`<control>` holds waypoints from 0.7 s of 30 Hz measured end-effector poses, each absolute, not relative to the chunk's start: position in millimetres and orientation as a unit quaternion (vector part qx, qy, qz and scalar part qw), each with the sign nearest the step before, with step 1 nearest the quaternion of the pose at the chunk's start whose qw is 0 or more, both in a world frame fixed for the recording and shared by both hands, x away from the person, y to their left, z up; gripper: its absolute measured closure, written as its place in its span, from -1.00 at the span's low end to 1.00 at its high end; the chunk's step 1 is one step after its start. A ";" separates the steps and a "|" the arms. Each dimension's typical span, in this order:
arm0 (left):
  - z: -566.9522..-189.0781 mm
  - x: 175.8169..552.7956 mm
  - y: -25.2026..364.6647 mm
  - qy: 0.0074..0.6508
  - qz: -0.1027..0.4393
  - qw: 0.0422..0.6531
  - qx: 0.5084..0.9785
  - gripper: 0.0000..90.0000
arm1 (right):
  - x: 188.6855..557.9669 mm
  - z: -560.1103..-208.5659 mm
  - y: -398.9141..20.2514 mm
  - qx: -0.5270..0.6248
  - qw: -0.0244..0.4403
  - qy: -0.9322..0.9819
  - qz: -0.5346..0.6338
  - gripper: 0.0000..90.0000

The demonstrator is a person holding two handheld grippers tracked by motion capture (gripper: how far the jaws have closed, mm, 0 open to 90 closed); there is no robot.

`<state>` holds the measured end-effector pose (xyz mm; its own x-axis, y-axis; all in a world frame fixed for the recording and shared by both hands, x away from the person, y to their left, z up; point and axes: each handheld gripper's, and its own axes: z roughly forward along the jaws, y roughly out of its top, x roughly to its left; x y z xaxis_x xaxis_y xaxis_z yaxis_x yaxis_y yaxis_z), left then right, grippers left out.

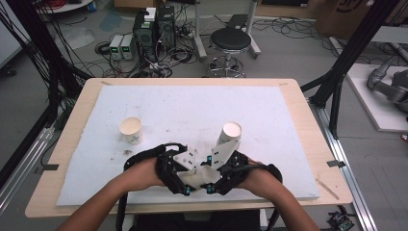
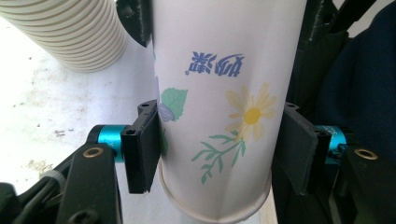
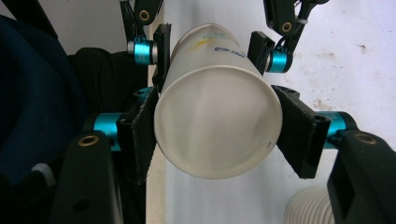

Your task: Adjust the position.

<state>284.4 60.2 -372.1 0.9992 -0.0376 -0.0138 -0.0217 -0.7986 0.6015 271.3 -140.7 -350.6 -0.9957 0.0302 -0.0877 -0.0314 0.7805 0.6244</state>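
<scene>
Both claws grip one white paper cup printed with a yellow daisy and green leaves (image 2: 219, 116), and we see it from each end. Left gripper (image 2: 219, 149) has its black pads pressed on the cup's sides near the rolled rim, jaws narrowed onto the wall; in this view the print reads upside down. Right gripper (image 3: 217, 135) has its pads touching the same cup (image 3: 217, 126) at the flat-bottomed end, closed on it. We also see the left gripper's jaws (image 3: 210, 56) farther along the cup in the right gripper view, clamped on both sides.

From the high view we place the left gripper (image 1: 180, 175) and right gripper (image 1: 219, 175) close together at the near edge of the white foam board (image 1: 269, 120), the cup (image 1: 202, 178) between them. Hands come in from the bottom.

A tall stack of white paper cups (image 1: 230, 134) leans just beyond the right gripper; its ribbed rims show at top left (image 2: 70, 32) in the left gripper view. A single upright white paper cup with a green print (image 1: 131, 131) stands well apart on the left. The board lies on a light wooden table (image 1: 77, 125).
</scene>
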 end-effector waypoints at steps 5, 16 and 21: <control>-374.1 284.5 59.6 -0.019 -0.017 0.316 0.949 -0.18 | 272.2 -352.5 -141.3 -0.002 0.036 0.943 0.330 -0.16; -374.4 288.6 77.8 0.020 -0.005 0.437 0.899 -0.61 | 276.9 -356.9 -158.3 0.032 0.028 0.931 0.363 -0.16; -374.9 288.4 89.4 0.041 -0.004 0.505 0.862 -0.61 | 276.0 -359.0 -169.1 0.046 0.028 0.922 0.384 -0.16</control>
<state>288.4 89.4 -374.9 0.9965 0.0676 -0.0485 0.0754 -0.4869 0.8702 276.0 -169.1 -359.0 -0.9941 0.1072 -0.0164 0.0639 0.7008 0.7105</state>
